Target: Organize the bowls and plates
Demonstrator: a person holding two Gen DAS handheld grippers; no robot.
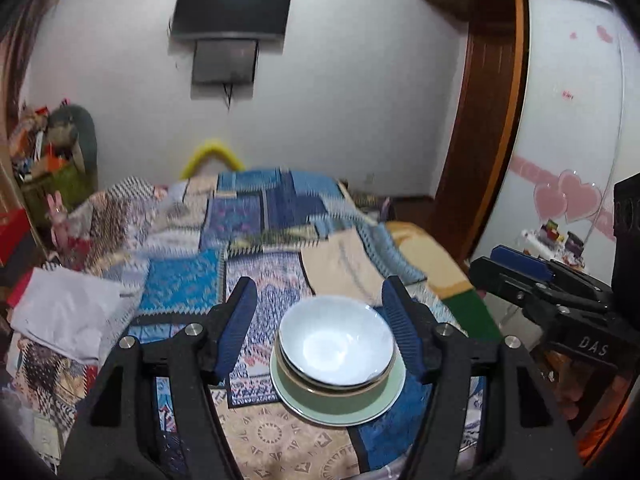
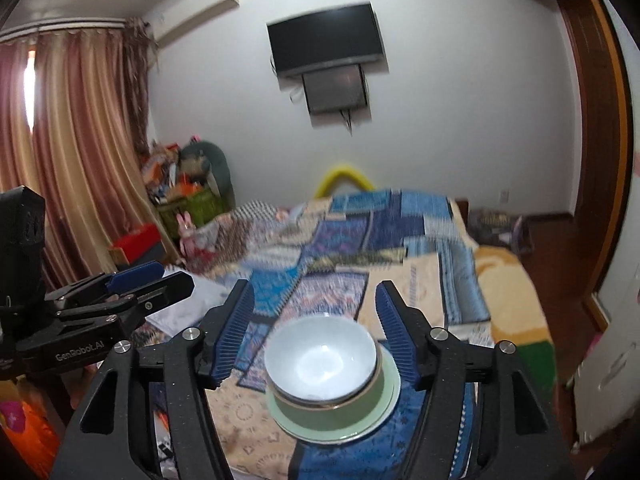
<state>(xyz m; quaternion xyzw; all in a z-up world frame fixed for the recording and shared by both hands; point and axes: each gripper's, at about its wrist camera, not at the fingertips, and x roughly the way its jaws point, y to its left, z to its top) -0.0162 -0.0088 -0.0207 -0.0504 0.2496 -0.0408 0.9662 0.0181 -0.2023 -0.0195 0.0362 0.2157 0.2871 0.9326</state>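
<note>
A pale blue bowl [image 1: 335, 340] sits nested in a green bowl [image 1: 340, 390], which stands on a pale green plate [image 1: 316, 408], all on the patchwork bed cover [image 1: 184, 288]. My left gripper [image 1: 320, 328] is open above the stack, its blue pads either side of it and holding nothing. The same stack shows in the right wrist view: blue bowl [image 2: 322, 356], green bowl [image 2: 332, 412], plate [image 2: 384, 416]. My right gripper [image 2: 314, 328] is open above it, empty. Each gripper shows in the other's view: the right one [image 1: 520, 268] and the left one [image 2: 148, 276].
The bed is covered by a blue patchwork quilt [image 2: 360, 232] with a beige paper bag [image 1: 344, 268] and a white cloth [image 1: 68, 312] on it. A TV [image 1: 232, 10] hangs on the far wall. Clutter [image 1: 48, 152] fills the left corner. A wardrobe [image 1: 572, 120] stands right.
</note>
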